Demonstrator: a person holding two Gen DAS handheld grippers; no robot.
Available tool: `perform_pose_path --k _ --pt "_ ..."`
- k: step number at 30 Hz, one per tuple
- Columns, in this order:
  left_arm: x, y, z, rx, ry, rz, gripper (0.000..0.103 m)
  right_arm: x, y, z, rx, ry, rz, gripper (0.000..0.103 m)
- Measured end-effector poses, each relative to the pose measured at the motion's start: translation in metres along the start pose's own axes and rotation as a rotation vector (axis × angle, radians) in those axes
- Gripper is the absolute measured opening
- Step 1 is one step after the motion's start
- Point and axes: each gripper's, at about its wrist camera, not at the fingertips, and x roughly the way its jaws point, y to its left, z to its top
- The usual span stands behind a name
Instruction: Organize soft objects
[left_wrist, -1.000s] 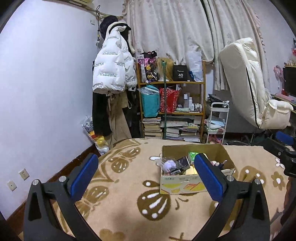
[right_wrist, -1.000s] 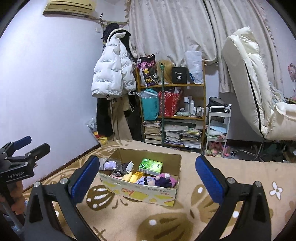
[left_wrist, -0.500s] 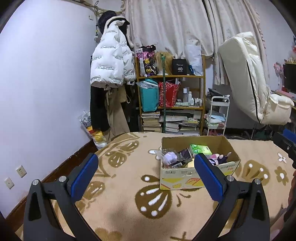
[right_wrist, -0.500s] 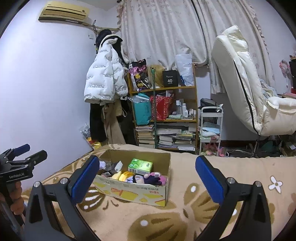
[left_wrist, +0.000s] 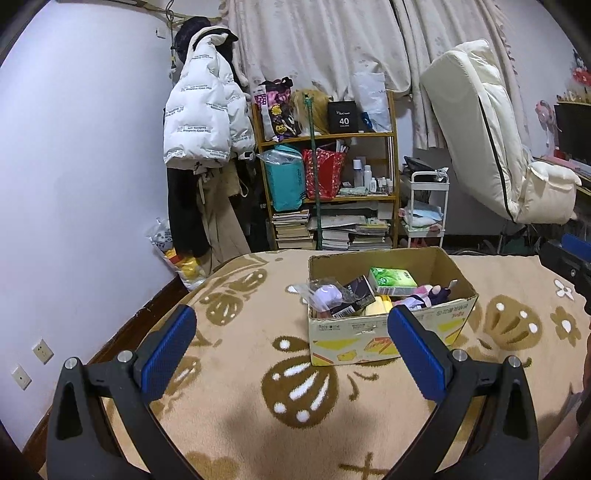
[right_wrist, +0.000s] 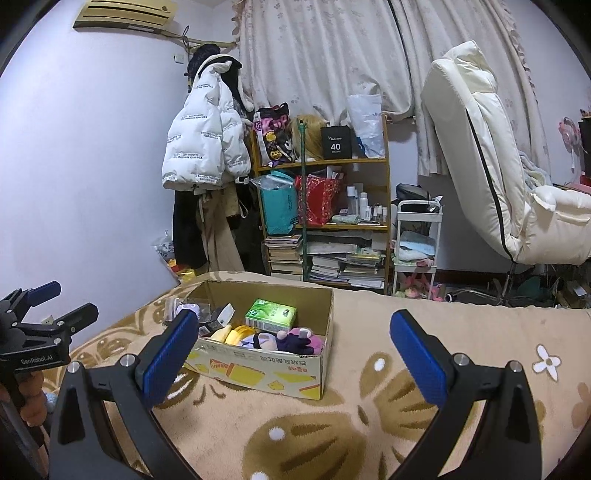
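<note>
An open cardboard box (left_wrist: 384, 341) (right_wrist: 266, 373) stands on a beige patterned blanket (left_wrist: 258, 369) (right_wrist: 369, 387). It holds a green tissue pack (left_wrist: 392, 281) (right_wrist: 271, 315), a purple plush toy (right_wrist: 291, 341), yellow soft items (right_wrist: 231, 334), a bagged lilac item (left_wrist: 325, 295) and a dark packet (left_wrist: 356, 297). My left gripper (left_wrist: 291, 349) is open and empty, in front of the box. My right gripper (right_wrist: 291, 350) is open and empty, its left finger in front of the box's left end. The left gripper also shows in the right wrist view (right_wrist: 40, 321).
A wooden shelf (left_wrist: 325, 192) with bags, bottles and stacked books stands behind the bed. A white puffer jacket (left_wrist: 203, 122) hangs at the left. A white cart (left_wrist: 424, 210) and a cream recliner chair (left_wrist: 498, 147) stand at the right. The wall is at the left.
Both views have tilted down and drawn slightly nearer the box, so it sits lower and larger in frame. Both grippers stay open and empty.
</note>
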Motion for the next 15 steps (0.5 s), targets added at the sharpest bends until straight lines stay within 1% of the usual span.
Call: perform_pose_path --k 15 --pt "0.0029 -0.0048 -0.0041 0.006 0.010 -0.008 0.102 0.0030 -0.0005 -0.0080 0.004 0.010 -0.010 0.103"
